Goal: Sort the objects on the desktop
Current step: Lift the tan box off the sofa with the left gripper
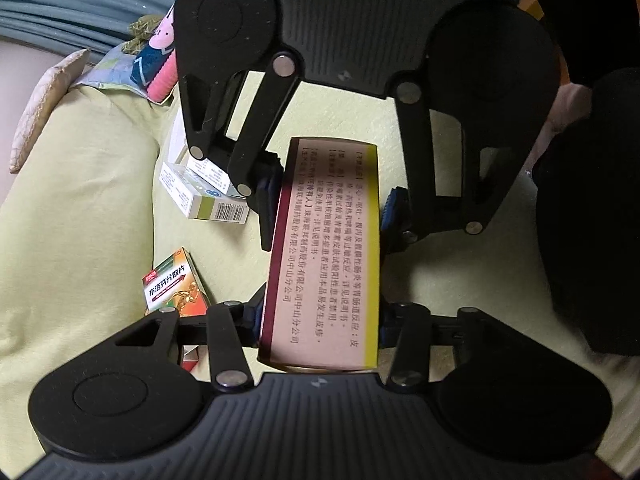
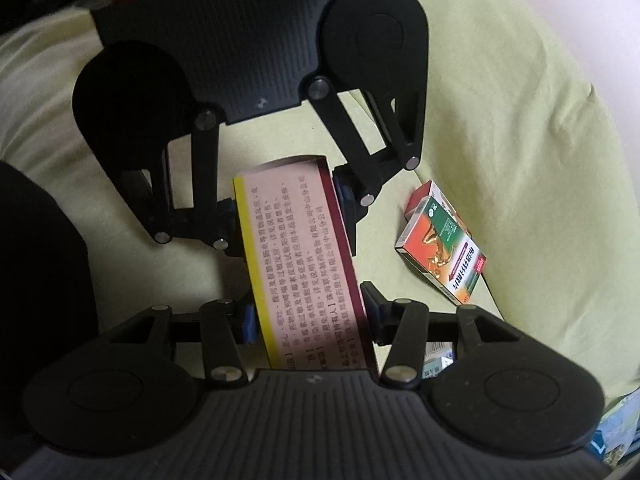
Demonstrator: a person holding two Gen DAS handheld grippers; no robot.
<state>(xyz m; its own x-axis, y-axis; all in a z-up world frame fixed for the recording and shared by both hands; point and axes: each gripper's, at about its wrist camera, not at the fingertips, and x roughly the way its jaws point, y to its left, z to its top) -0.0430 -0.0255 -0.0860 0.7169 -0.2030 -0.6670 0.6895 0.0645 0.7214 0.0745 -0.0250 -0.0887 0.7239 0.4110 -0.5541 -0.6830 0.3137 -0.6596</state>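
- Pink box [image 1: 326,248] held between both tongs, above the green bed cover [image 1: 80,208].
- Left tongs [image 1: 320,320] clamp its near end; right tongs [image 1: 332,196] sit at the far end, 1 pad looks slightly off the yellow edge.
- Risk: uneven squeeze twists the box; it may drop onto the orange box [image 1: 178,284] or white boxes [image 1: 204,196].
- Print: Chinese, "珠海联邦制药股份有限公司中山分公司"; orange box reads "布洛芬分散片", roughly.

A pink box [image 1: 326,248] printed with dark text is edged by a yellow stripe and a maroon band. The cloth [image 1: 80,208] is coloured pale yellow-green, and a smaller box [image 2: 442,242] is patterned in orange, green and white.
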